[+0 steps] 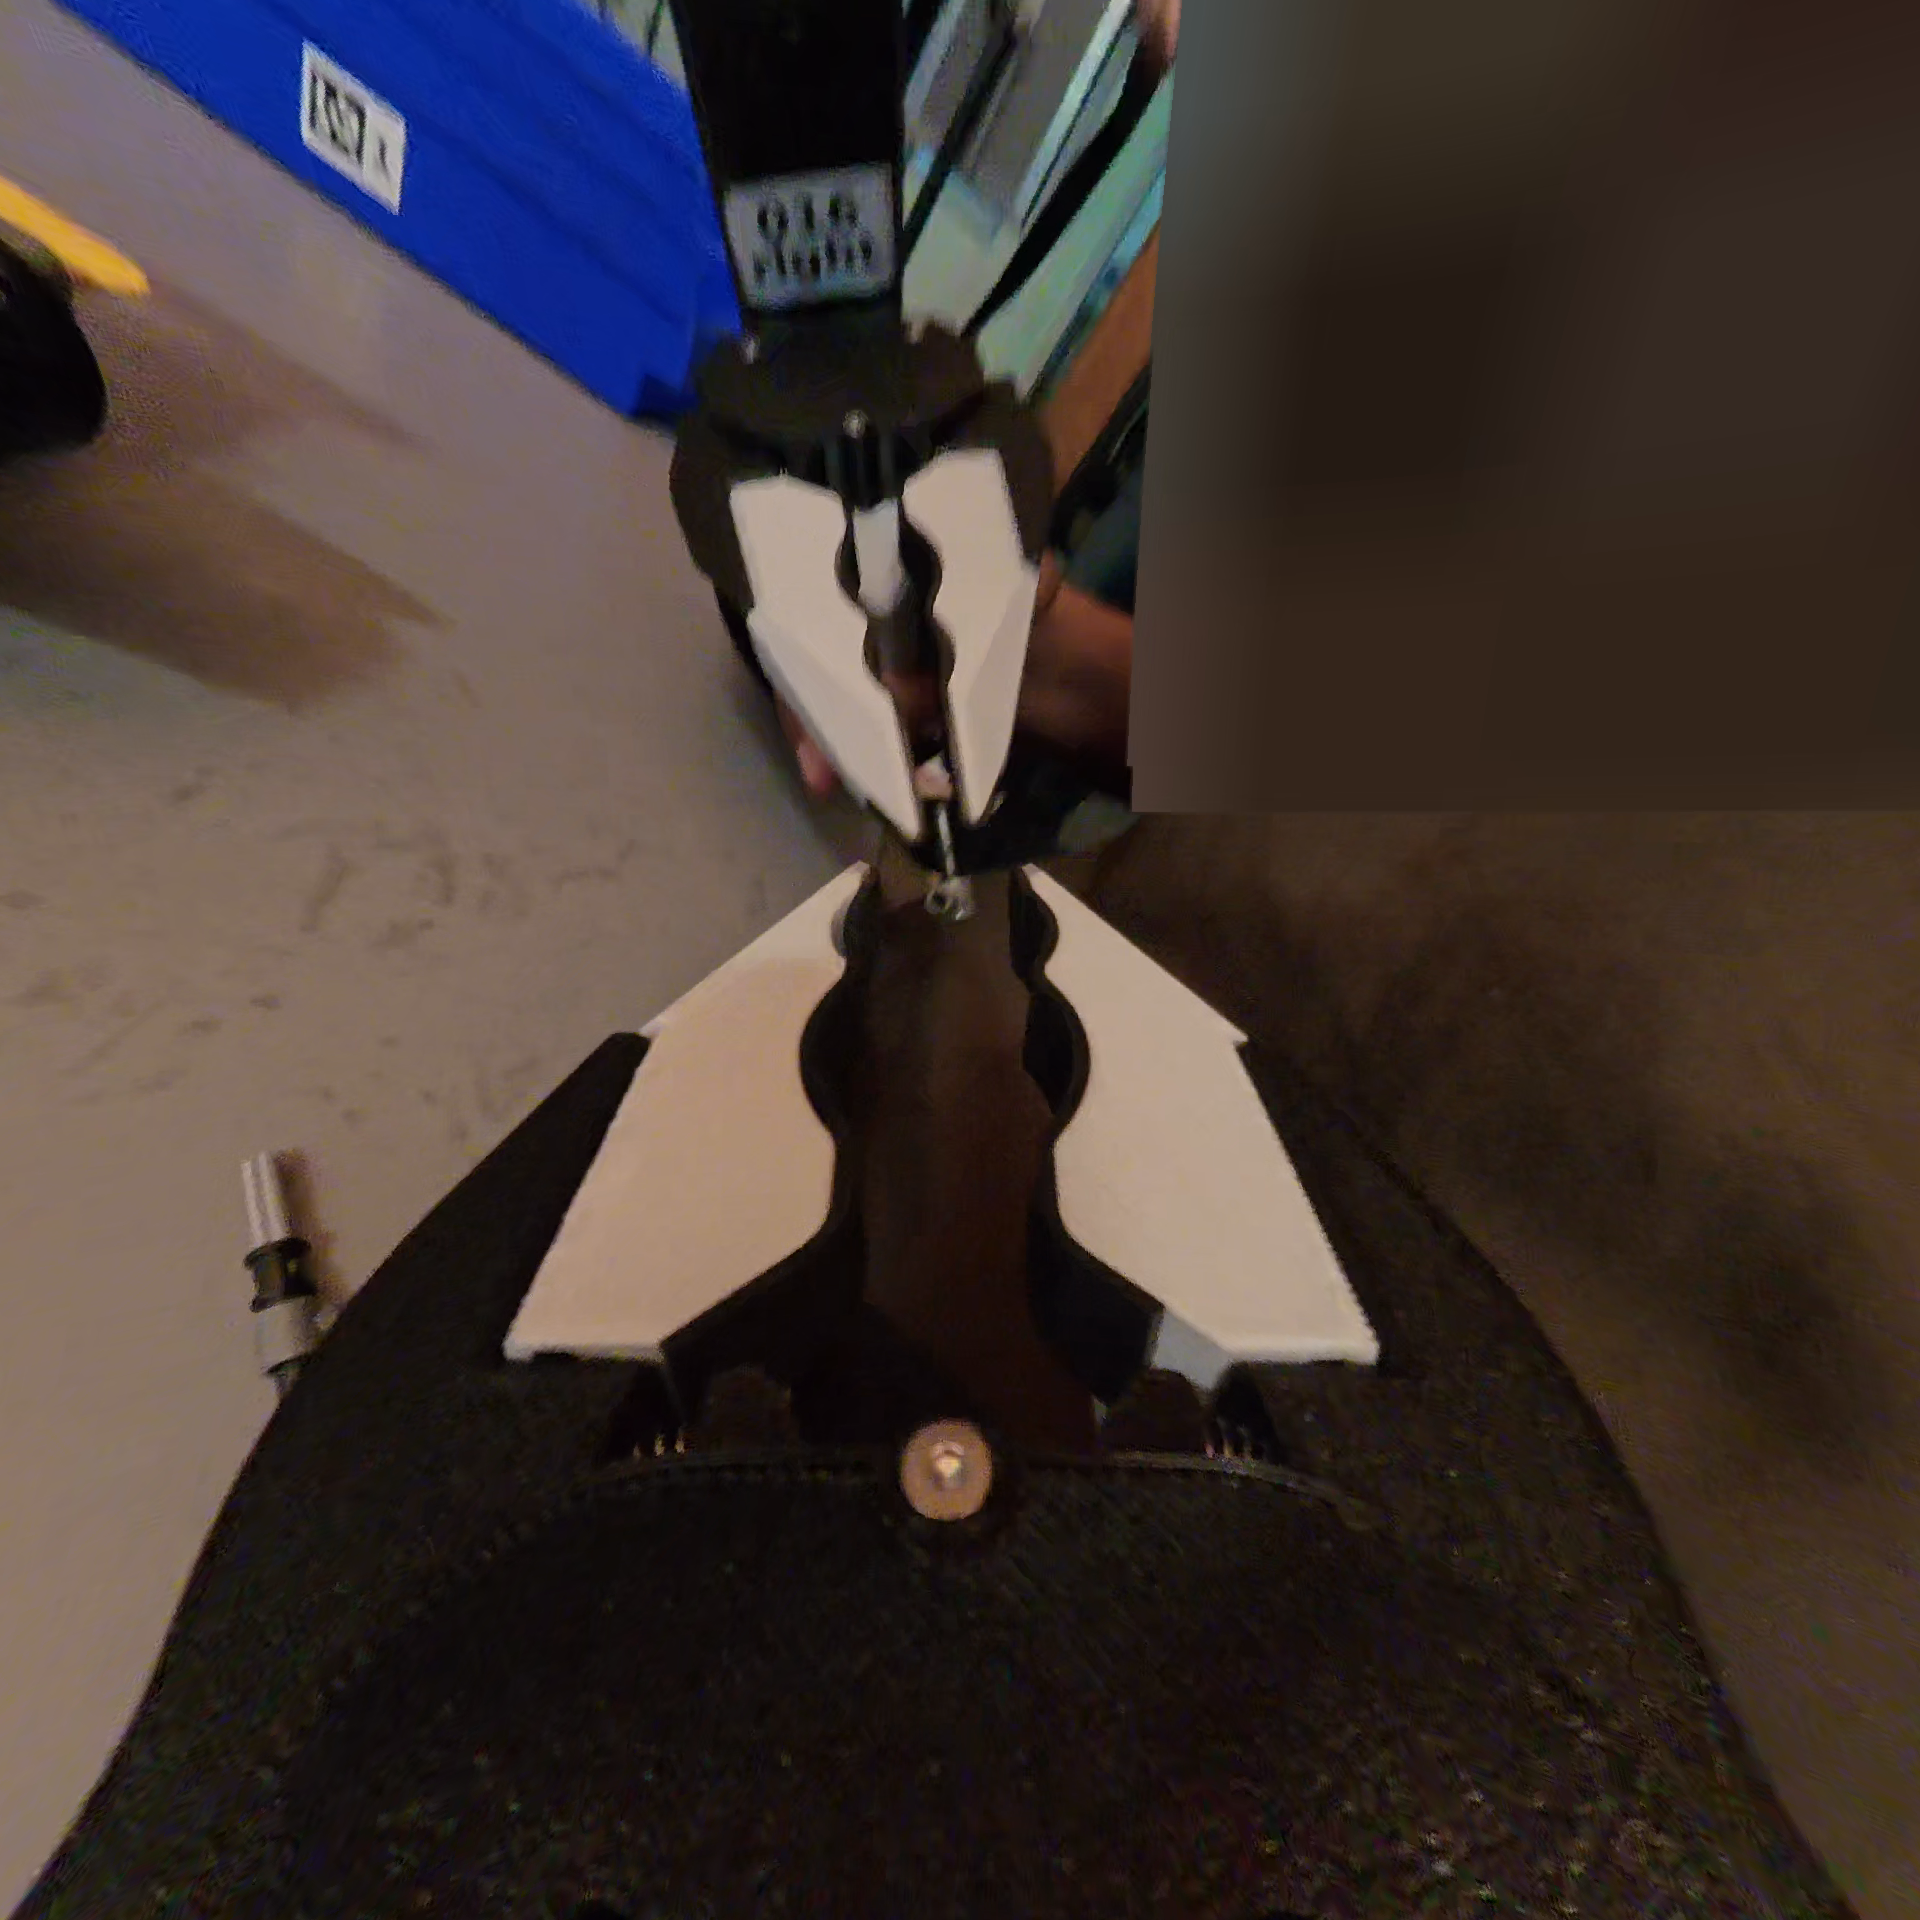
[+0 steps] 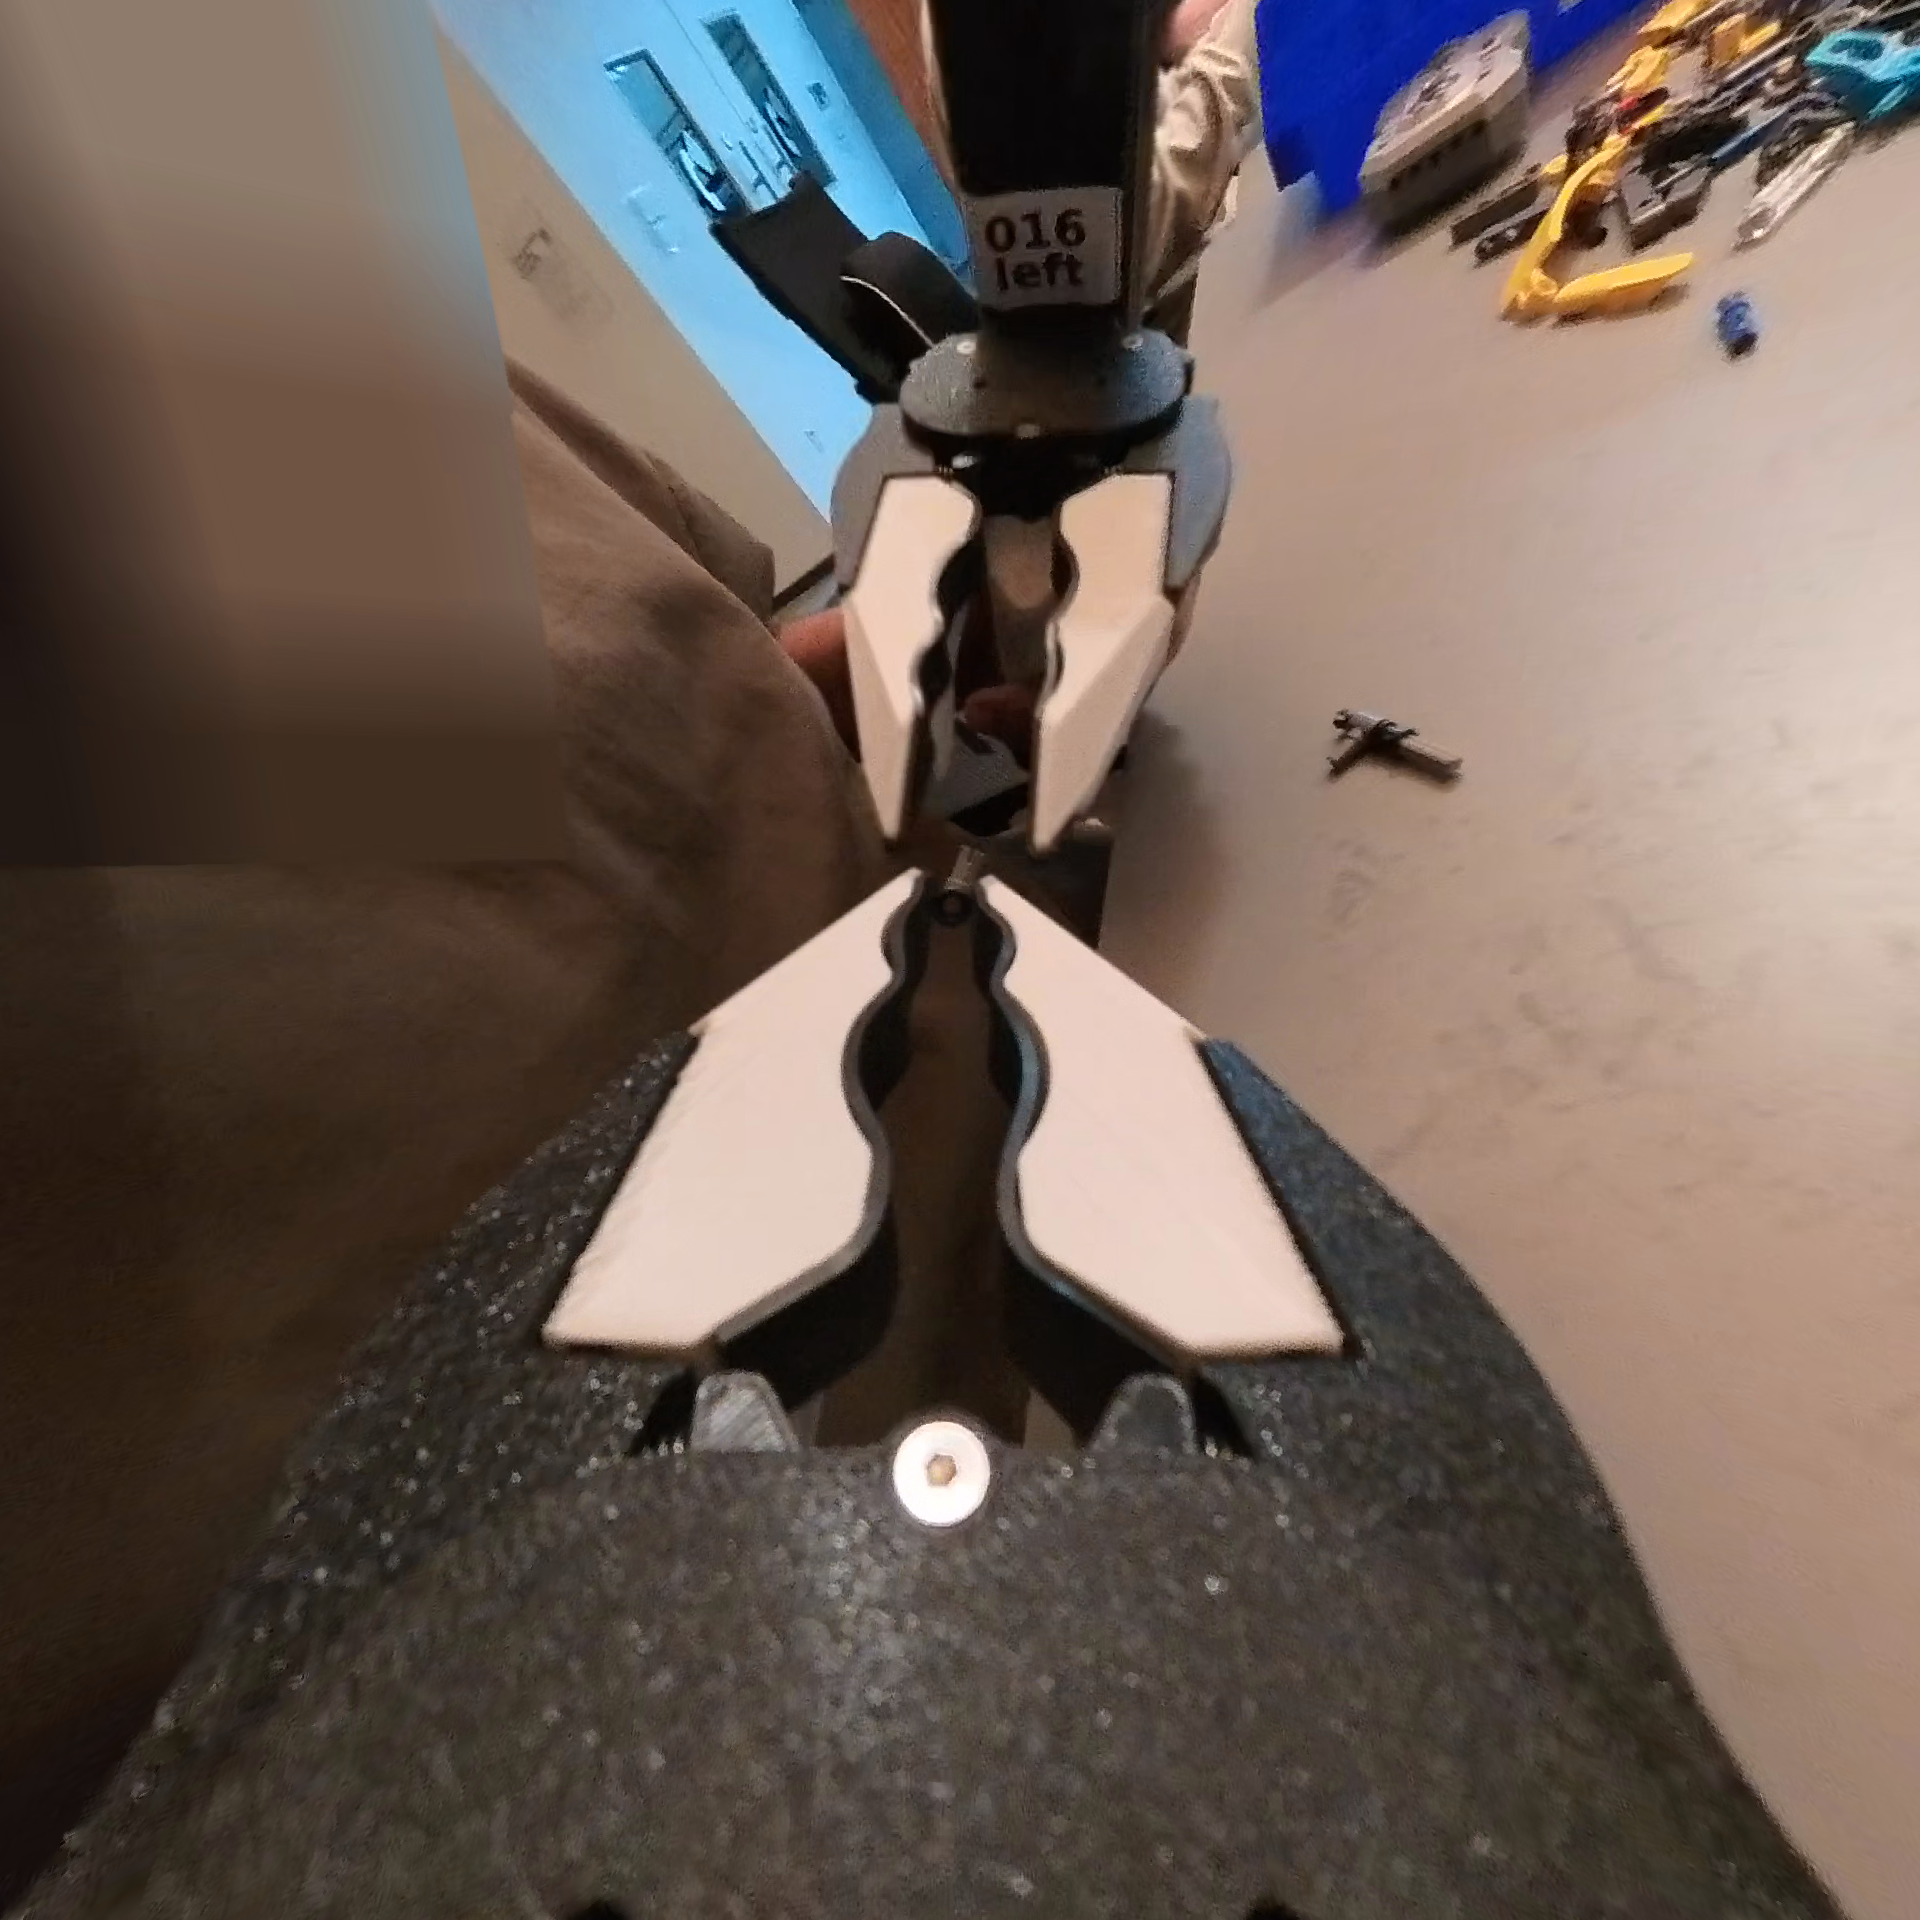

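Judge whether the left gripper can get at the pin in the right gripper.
Probably yes: the left gripper is open and faces the pin, pinched by the right gripper, with nothing between them.

Our left gripper (image 1: 940, 883): speckled black body, white wavy-edged fingers (image 1: 665, 1195), silver hex screw (image 1: 943, 1471). Our right gripper (image 2: 951, 888): same build, white label on black handle (image 1: 810, 234). Our sleeve (image 2: 665, 665) tan.
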`<state>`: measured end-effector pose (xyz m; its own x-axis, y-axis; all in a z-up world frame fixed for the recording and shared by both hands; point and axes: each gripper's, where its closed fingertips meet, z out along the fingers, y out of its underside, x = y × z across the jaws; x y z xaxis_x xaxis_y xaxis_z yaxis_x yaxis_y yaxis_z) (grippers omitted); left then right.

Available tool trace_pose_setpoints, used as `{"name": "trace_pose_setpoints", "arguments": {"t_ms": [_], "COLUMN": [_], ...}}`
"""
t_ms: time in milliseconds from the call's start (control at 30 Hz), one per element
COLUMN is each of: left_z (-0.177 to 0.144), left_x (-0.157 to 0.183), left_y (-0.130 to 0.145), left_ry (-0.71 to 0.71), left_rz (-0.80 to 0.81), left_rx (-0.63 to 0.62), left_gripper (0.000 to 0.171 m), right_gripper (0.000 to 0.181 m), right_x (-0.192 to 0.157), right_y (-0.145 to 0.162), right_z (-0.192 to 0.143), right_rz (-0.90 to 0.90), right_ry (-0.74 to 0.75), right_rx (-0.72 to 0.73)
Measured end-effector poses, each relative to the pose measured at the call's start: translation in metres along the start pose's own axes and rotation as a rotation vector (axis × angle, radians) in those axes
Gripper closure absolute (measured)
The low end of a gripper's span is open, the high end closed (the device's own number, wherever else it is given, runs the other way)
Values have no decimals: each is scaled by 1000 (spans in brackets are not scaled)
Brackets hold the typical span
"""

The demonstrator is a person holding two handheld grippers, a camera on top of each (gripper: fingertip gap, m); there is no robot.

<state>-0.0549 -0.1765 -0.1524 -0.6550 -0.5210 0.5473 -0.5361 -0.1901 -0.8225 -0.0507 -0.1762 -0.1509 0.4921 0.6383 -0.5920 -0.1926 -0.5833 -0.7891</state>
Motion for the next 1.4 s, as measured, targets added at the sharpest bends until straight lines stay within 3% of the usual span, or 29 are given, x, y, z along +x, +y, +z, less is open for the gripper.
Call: {"name": "trace_pose_setpoints", "arguments": {"t_ms": [67,167,367,500,567,667,767,933,1400], "left_z": [3,6,11,11,9,4,-2,-1,0], "left_x": [-4,3,6,9,7,-1,-2,-1,7], "left_y": [10,15,27,14,5,-1,-9,-12,-18], "left_ry": [-28,26,99,141,156,137,156,151,246], "left_rz": [20,2,-157,-248,-297,-342,-390,-386,-441], "left_rx": [-72,-100,-159,-75,-13,46,107,130,163], "left_gripper": [150,168,170,171,171,171,171,171,171], "right_gripper": [175,175,175,171,148,143,143,144,158], "right_x": [0,-2,-3,4,10,7,5,12,3], "right_y": [2,8,14,4,-5,-19,-23,-17,-17], "right_z": [-1,1,6,2,-1,-9,-13,-8,-7], "right_rz": [-5,-9,-17,-65,-105,-211,-304,-315,-396], "right_ry": [-6,-15,-24,53,122,175,225,281,244], "right_rx": [-24,-70,-102,-41,11,99,119,69,67]}}
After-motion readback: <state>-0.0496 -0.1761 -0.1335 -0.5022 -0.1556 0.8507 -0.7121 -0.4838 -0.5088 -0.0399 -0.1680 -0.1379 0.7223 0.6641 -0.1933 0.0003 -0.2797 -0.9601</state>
